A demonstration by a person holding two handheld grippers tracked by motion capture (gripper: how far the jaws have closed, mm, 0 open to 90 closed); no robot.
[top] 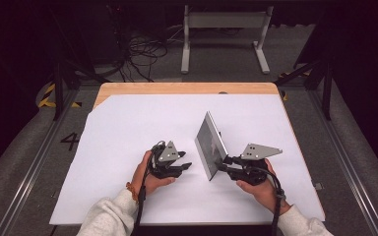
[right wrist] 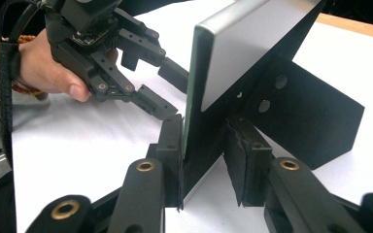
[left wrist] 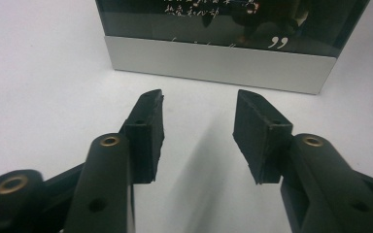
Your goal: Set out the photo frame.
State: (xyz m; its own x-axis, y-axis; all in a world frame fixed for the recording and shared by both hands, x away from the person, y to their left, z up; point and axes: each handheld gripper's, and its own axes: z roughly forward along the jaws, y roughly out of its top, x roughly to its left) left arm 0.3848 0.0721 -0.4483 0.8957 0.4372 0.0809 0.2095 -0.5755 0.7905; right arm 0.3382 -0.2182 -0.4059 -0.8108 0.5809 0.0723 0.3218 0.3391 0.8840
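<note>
Right gripper [right wrist: 204, 160] apparently clamps the picture frame [right wrist: 243, 53]; left gripper [top: 184, 166] gapes.

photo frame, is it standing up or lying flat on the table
Standing, leaning back: the photo frame rests on its bottom edge, propped by its black back stand.

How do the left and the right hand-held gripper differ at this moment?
The left hand-held gripper has open jaws with nothing between them; the right hand-held gripper has its jaws around the picture frame's corner. The left one stands apart from the frame; the right one touches it. Both are black and carry a grey plate.
</note>
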